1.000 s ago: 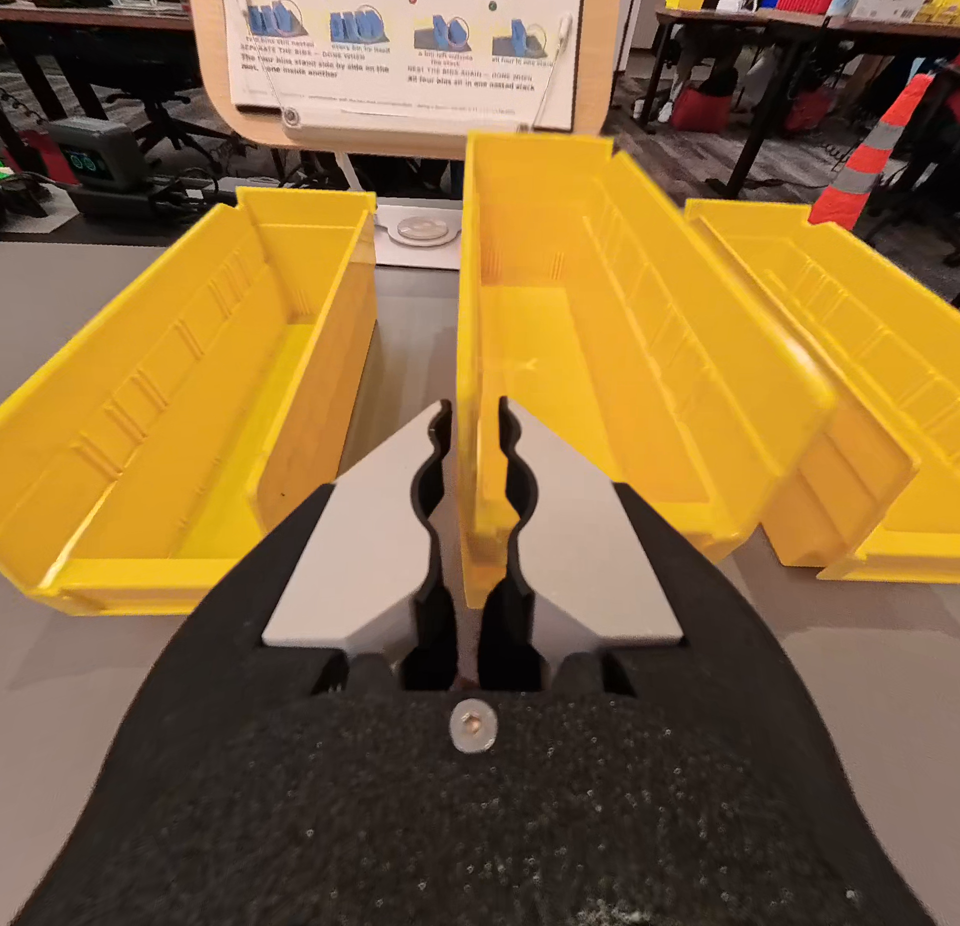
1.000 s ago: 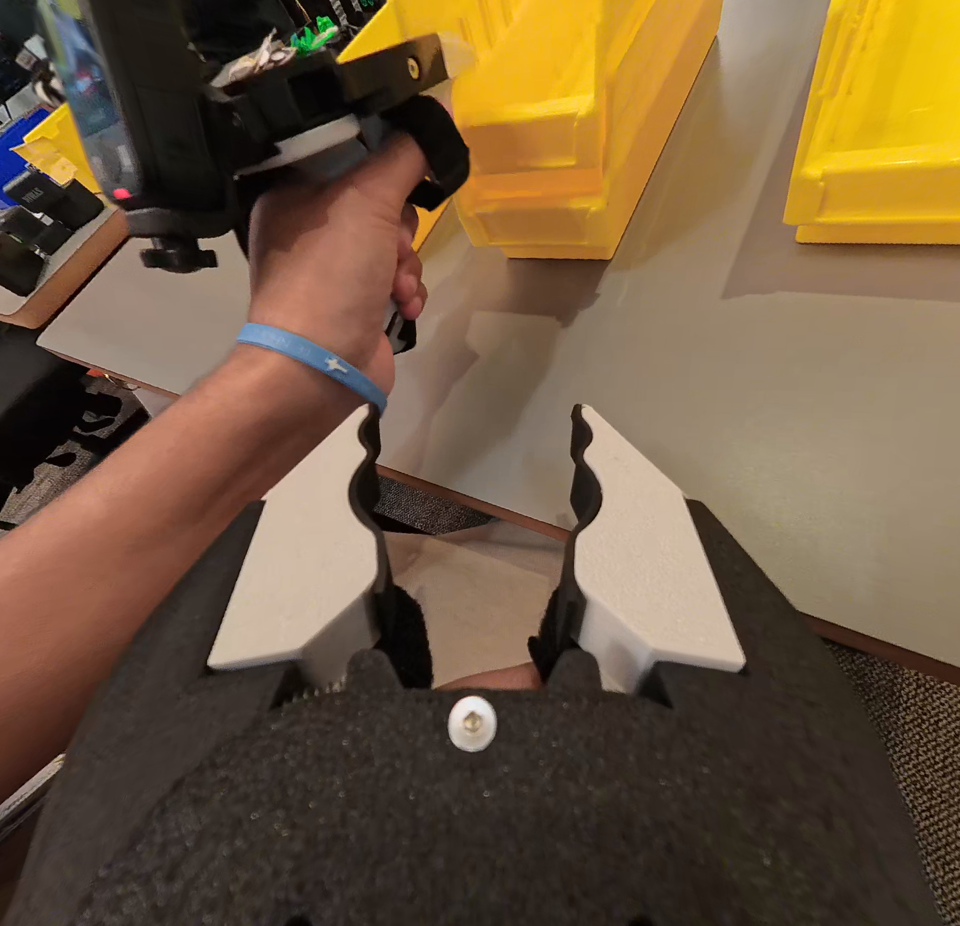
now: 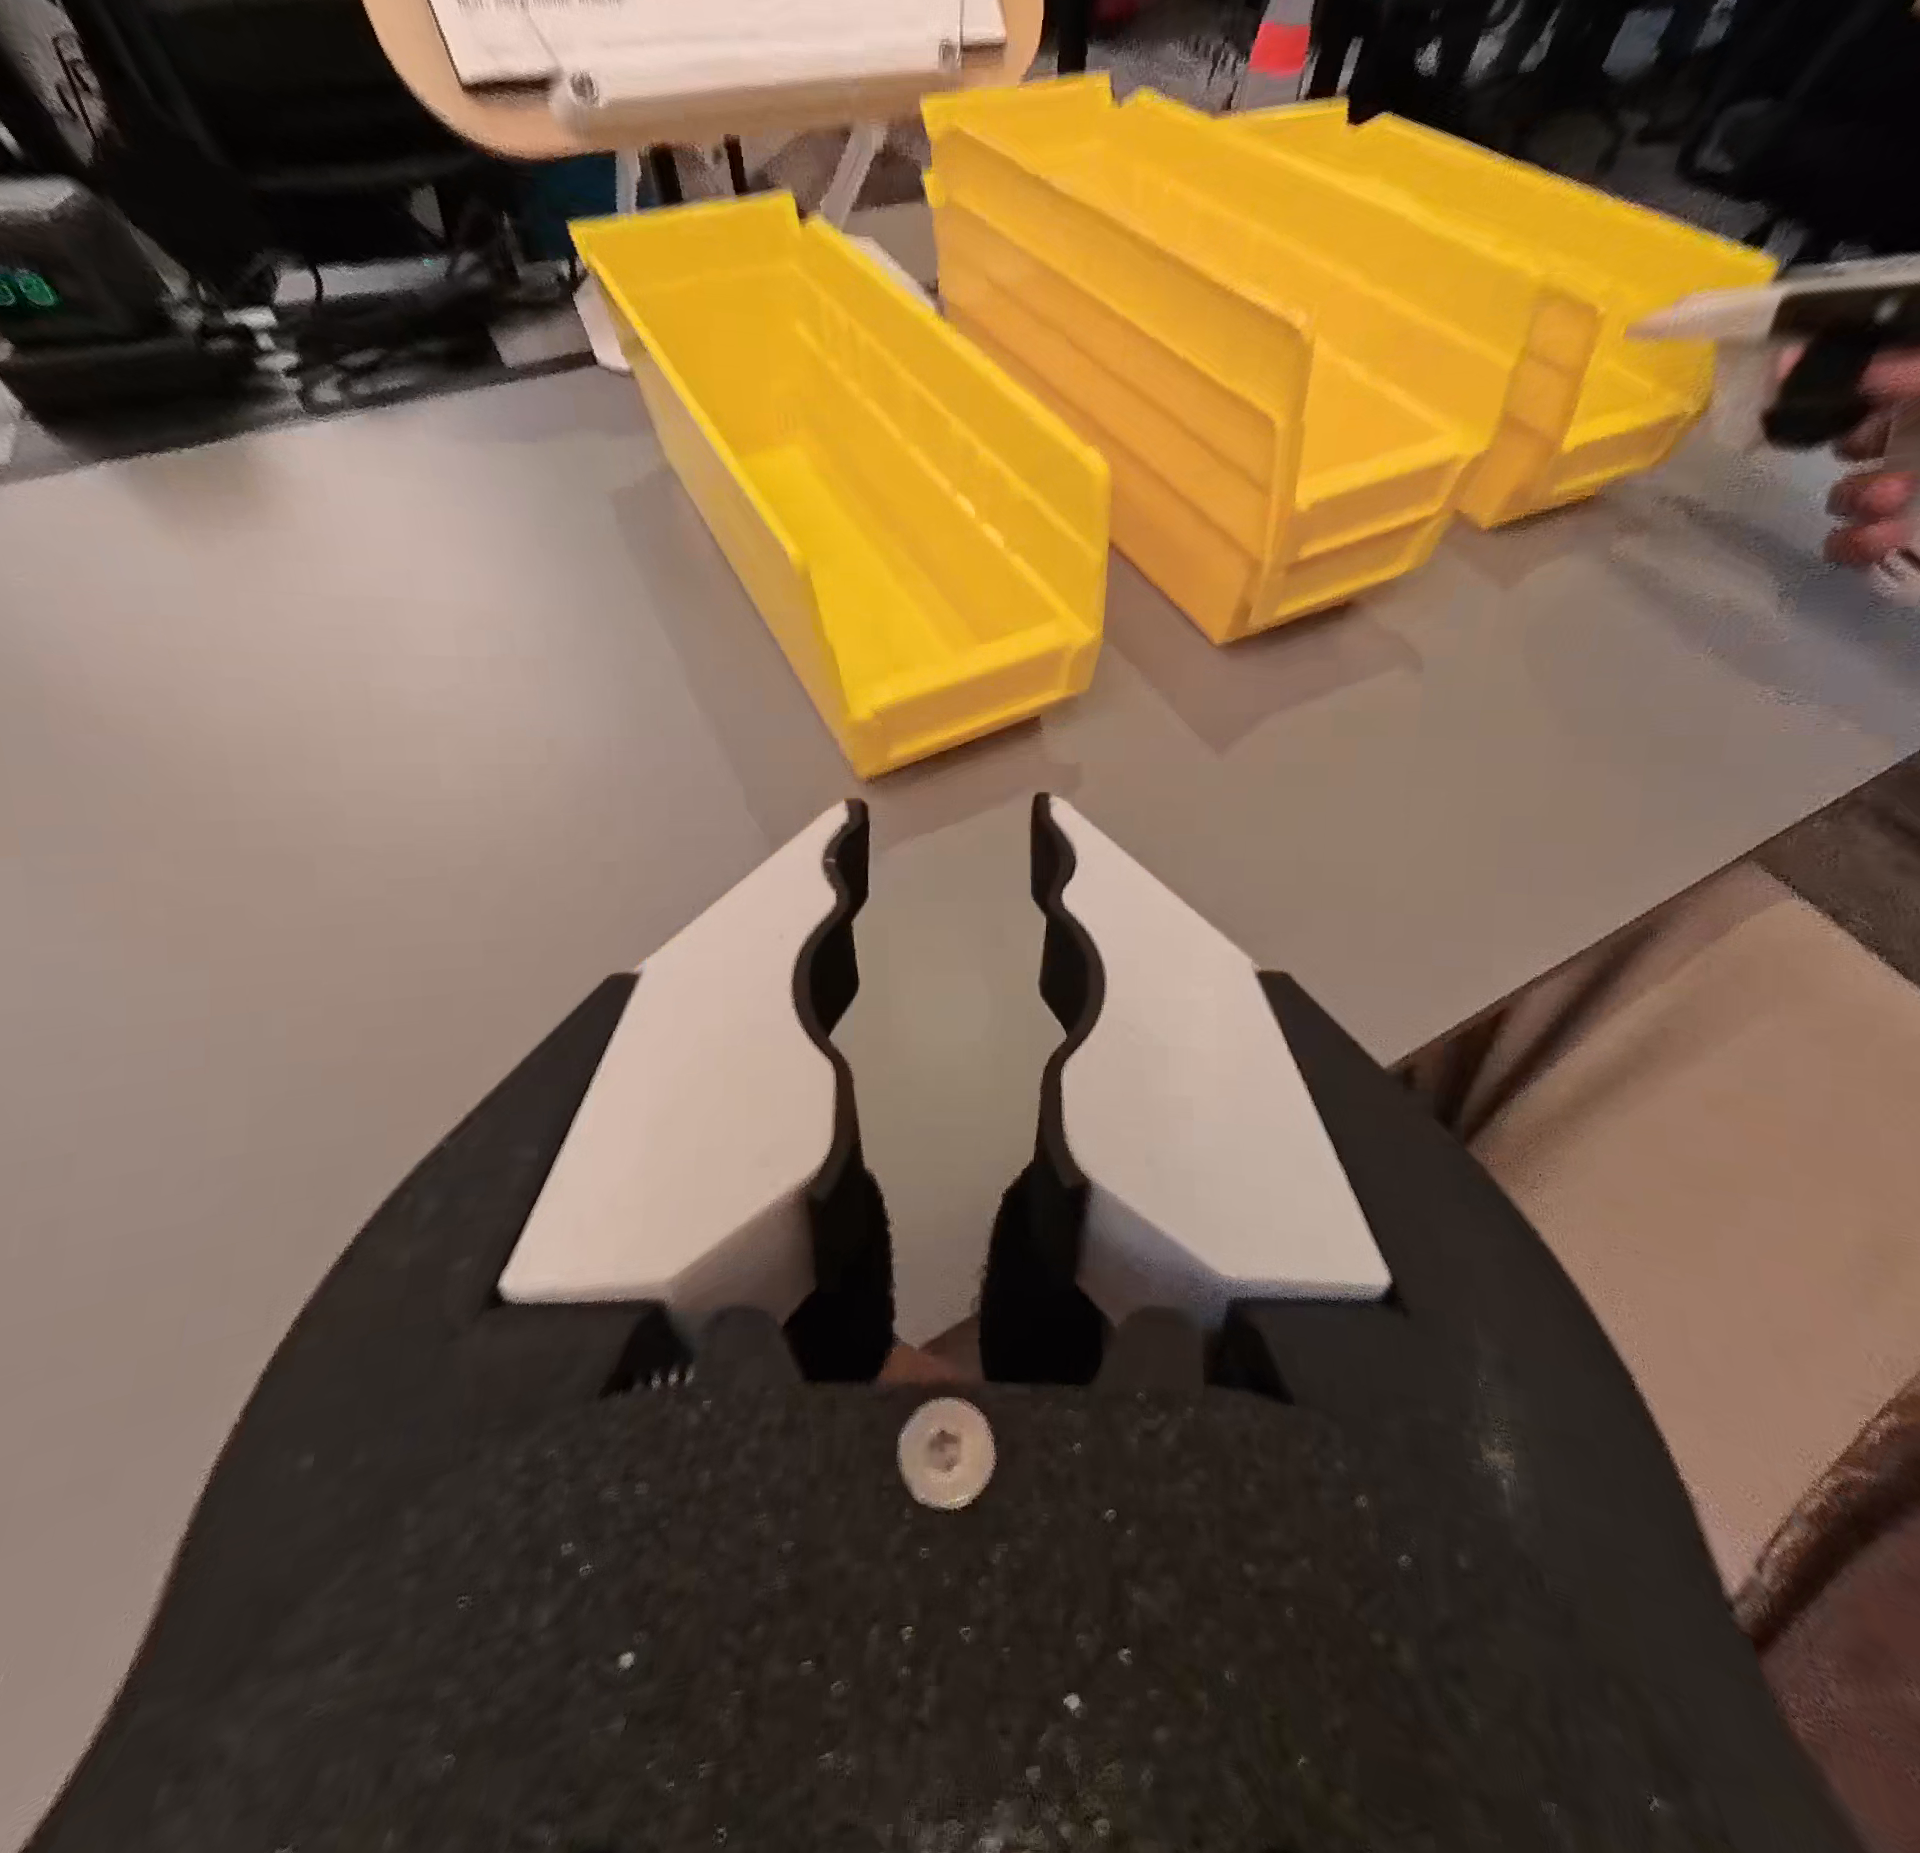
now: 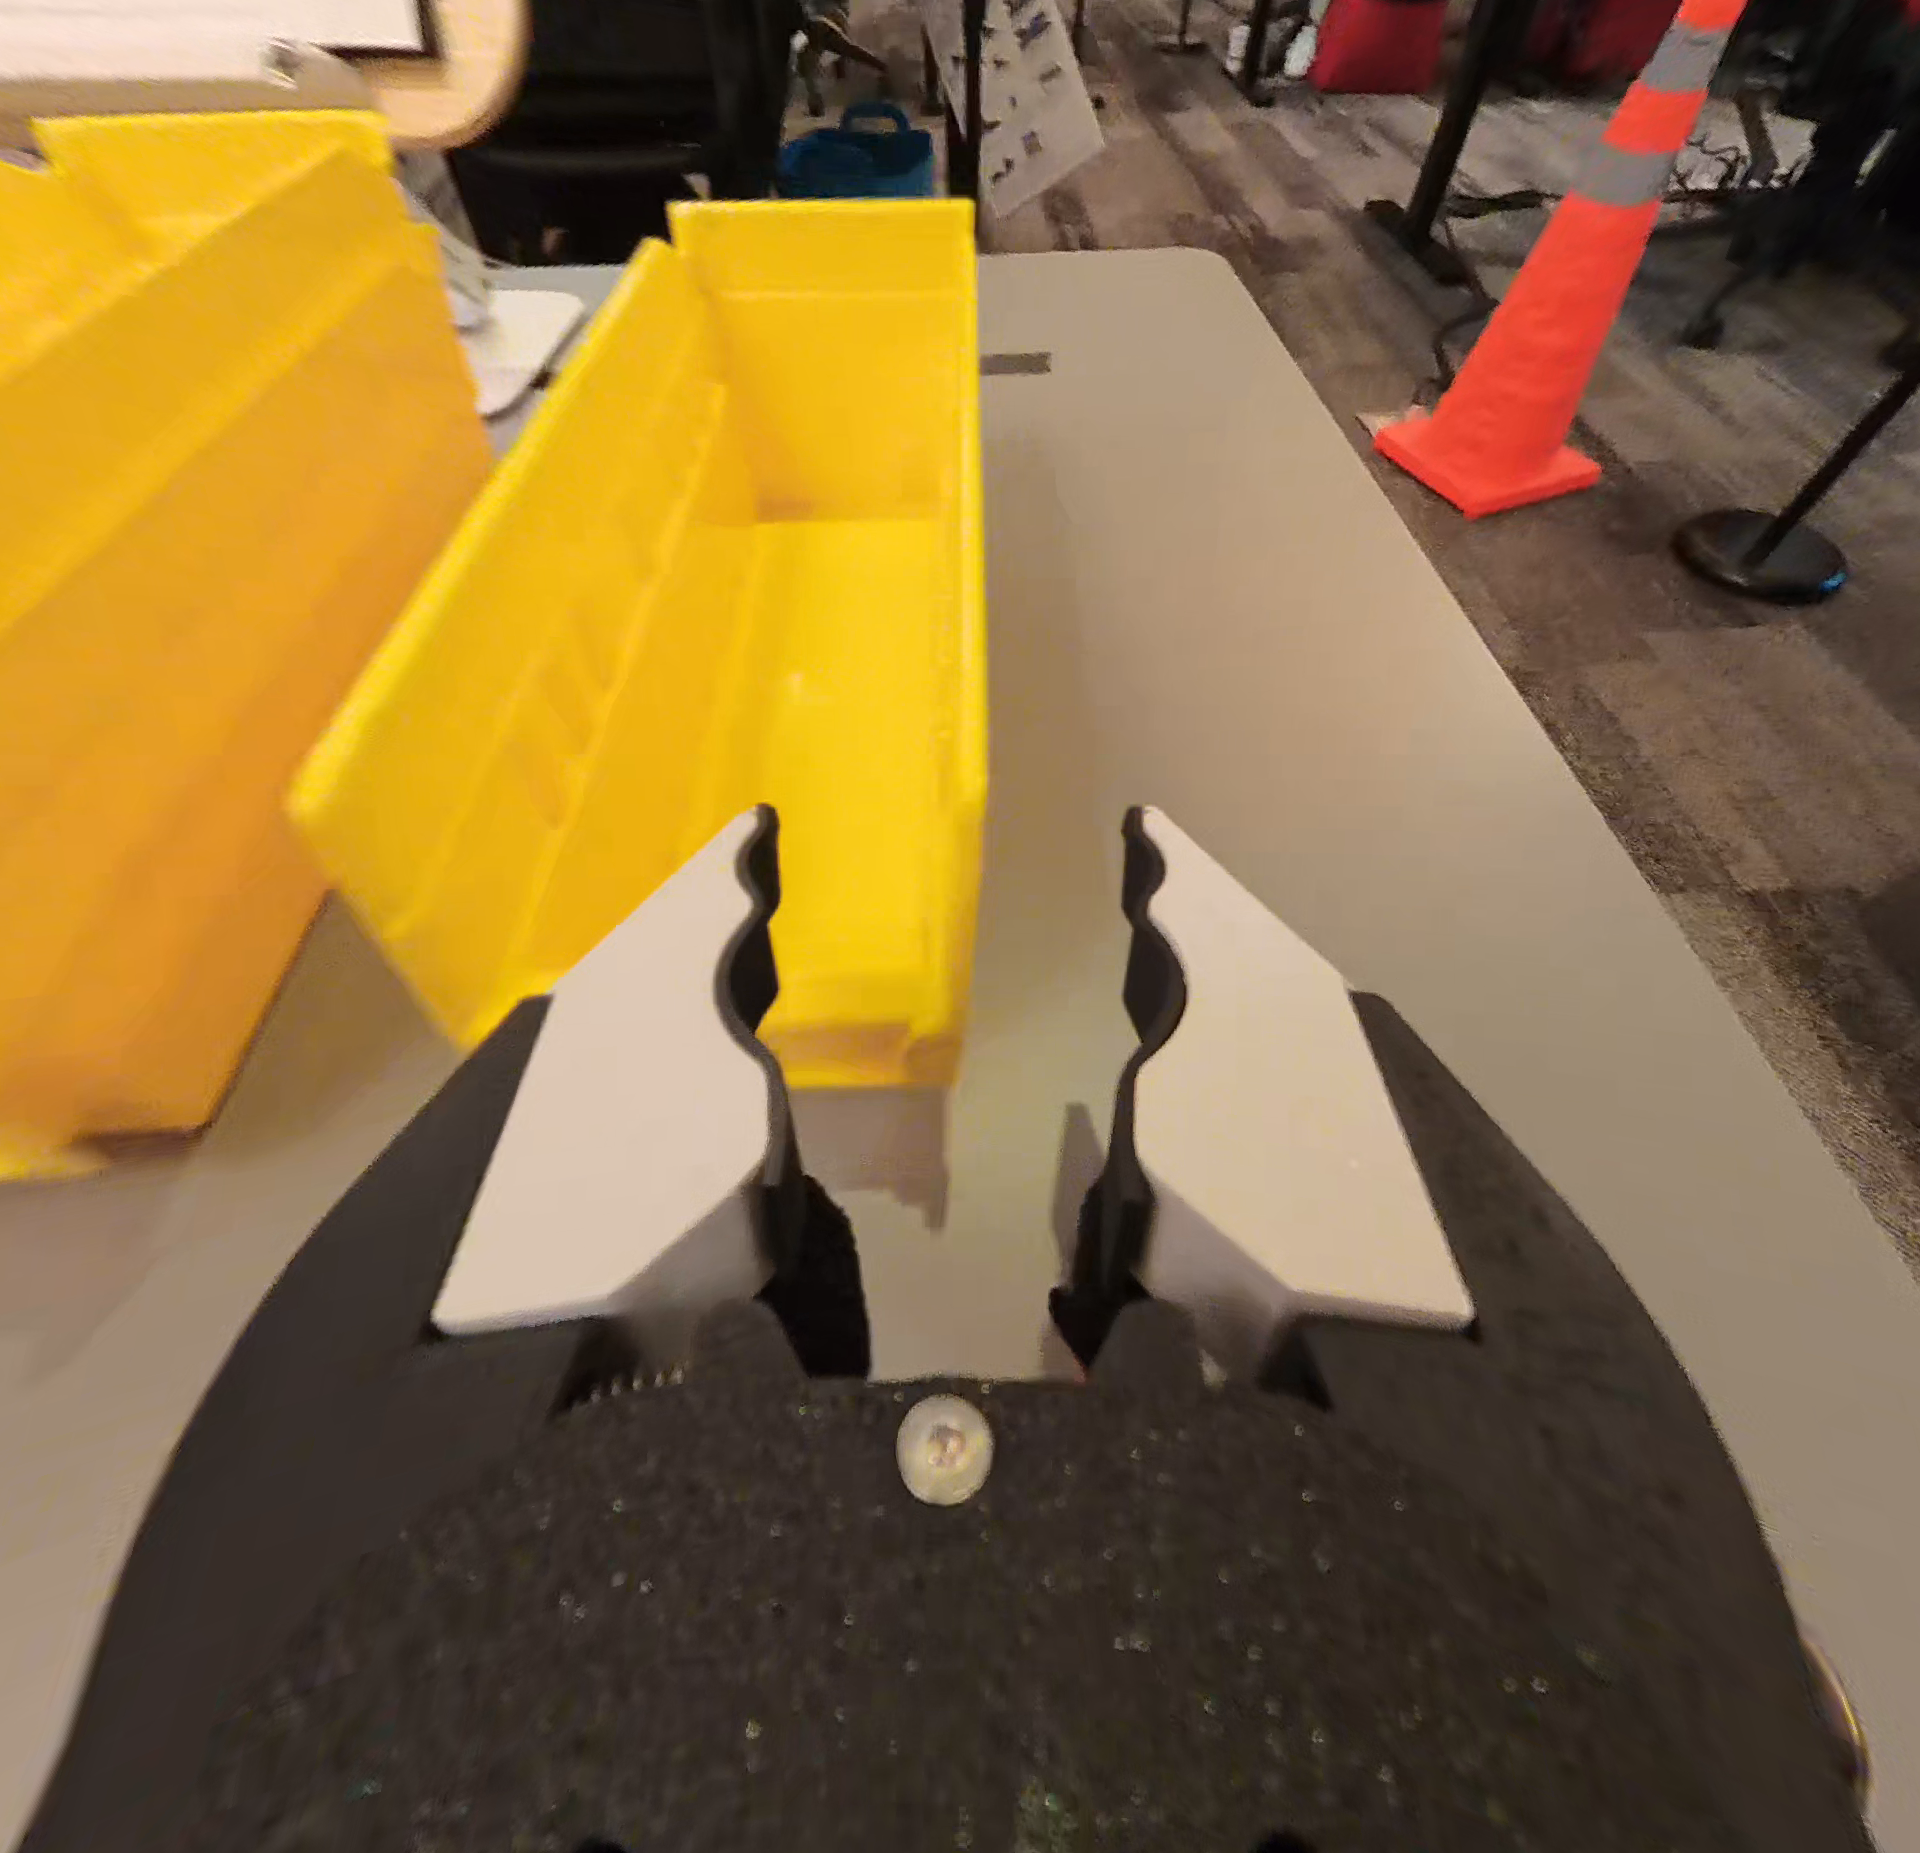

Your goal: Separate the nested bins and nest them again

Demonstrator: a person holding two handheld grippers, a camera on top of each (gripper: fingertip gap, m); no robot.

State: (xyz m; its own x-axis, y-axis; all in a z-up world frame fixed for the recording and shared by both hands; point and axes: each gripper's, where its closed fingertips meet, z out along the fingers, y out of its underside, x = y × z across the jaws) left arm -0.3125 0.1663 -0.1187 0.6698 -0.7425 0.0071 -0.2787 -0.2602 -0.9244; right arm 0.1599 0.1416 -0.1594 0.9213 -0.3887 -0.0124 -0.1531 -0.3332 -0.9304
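Though long and bulky, the yellow bins (image 3: 883,515) looked like thin, stiff, light plastic with smooth walls, so a pinch on an upright side wall or the low front lip seemed the surest hold. They stood side by side on the grey table (image 3: 312,660); whether any were nested I could not tell. The right gripper (image 4: 945,816) hovered at the near end of the rightmost bin (image 4: 831,660), fingers wide apart and empty. The left gripper (image 3: 948,806) hung farther off, fingers apart, gripping nothing.
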